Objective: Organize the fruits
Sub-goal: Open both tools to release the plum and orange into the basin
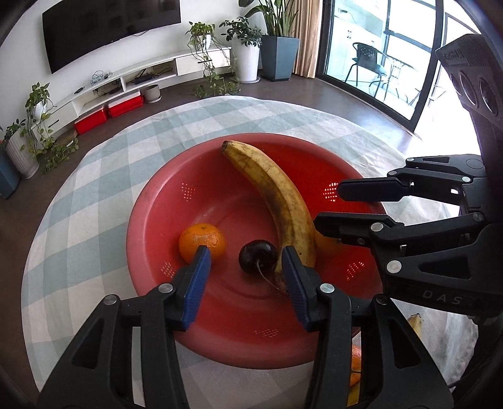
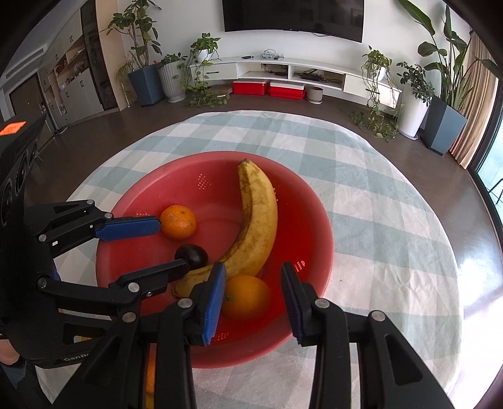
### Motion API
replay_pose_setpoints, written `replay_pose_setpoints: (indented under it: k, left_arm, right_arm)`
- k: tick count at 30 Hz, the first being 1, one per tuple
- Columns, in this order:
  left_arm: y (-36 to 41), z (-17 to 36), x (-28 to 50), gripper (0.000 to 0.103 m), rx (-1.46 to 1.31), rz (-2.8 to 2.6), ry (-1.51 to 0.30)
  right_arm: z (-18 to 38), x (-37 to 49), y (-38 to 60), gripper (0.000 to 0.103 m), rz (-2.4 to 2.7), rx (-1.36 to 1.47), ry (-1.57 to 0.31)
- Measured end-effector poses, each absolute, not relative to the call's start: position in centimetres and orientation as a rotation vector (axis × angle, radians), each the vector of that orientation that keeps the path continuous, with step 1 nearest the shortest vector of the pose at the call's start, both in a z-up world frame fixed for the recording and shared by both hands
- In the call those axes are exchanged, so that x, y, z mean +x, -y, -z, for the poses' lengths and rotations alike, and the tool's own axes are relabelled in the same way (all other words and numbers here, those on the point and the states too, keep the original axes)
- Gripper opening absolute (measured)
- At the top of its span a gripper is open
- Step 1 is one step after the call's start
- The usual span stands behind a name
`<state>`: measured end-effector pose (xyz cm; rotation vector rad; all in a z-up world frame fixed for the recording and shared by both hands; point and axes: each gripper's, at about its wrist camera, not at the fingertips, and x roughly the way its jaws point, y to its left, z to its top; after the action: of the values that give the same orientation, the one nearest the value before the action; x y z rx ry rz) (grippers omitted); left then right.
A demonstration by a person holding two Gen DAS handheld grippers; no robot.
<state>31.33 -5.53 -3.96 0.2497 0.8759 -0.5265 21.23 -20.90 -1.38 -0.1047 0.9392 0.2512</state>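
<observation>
Fruit lies in a red bowl [image 1: 151, 226] that sits on a counter with a blue and white checked cloth [image 1: 94, 188]. The bowl has small holes in its sides.

A long banana [image 1: 276, 188] with brown spots curves across the bowl, with one end up near the far rim. A small orange [image 1: 202, 242] rests on the bowl's floor to the left of it. A dark plum [image 1: 256, 256] with a thin stem sits between the small orange and the banana, very close to the banana. A big orange [image 2: 246, 297] lies at the near side of the bowl, next to the banana's lower end.

The left gripper [image 1: 245, 254] points down into the bowl. Its fingers are apart. The plum sits just past the tips, in the gap, and the blue pads do not press on it. One finger tip is right beside the small orange.

The right gripper [image 2: 253, 270] also points down into the bowl, close to the left one. Its fingers are apart too. The big orange is between them. It is close to one pad, and the other pad stays clear of it.

A second banana tip [image 1: 415, 325] peeks out beside the bowl, on the near side. Far behind, plants in pots [image 2: 169, 81] and two red boxes [image 2: 268, 88] stand on the floor below a dark TV [image 2: 292, 15].
</observation>
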Motion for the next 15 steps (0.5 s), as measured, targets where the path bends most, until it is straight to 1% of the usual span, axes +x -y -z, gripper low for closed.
replay_pose_setpoints:
  k: [2,5,7,8,9,11,12,13,15]
  left_arm:
    - [5.4,3.8,31.1,0.049,0.245,0.524,-0.871]
    - [5.0,3.2,30.3,0.056,0.240,0.511,-0.859]
    - [4.5,2.3,29.4,0.066,0.228,0.510,-0.834]
    - [4.1,1.8,28.8,0.068,0.219,0.507,-0.819]
    - [3.7,1.3,28.2,0.073,0.212,0.500,-0.803]
    - [2.7,0.2,26.6,0.080,0.194,0.487,-0.762]
    - [2.0,-0.3,25.7,0.087,0.182,0.478,-0.743]
    - [1.3,-0.7,24.7,0.091,0.168,0.465,-0.726]
    - [-0.2,-1.1,22.7,0.093,0.133,0.449,-0.710]
  right_arm:
    - [1.2,21.1,21.0,0.039,-0.250,-0.101,-0.935]
    - [0.8,20.6,21.2,0.041,-0.247,-0.096,-0.924]
    - [0.2,20.0,21.4,0.046,-0.244,-0.083,-0.904]
    - [-0.2,19.6,21.7,0.052,-0.244,-0.069,-0.889]
    - [-0.7,19.0,22.0,0.060,-0.245,-0.050,-0.874]
    - [-1.7,17.7,22.8,0.067,-0.250,-0.006,-0.836]
    - [-2.1,16.8,23.3,0.071,-0.256,0.016,-0.816]
    - [-2.6,15.8,23.7,0.073,-0.264,0.037,-0.797]
    - [-3.2,13.5,24.3,0.082,-0.283,0.071,-0.758]
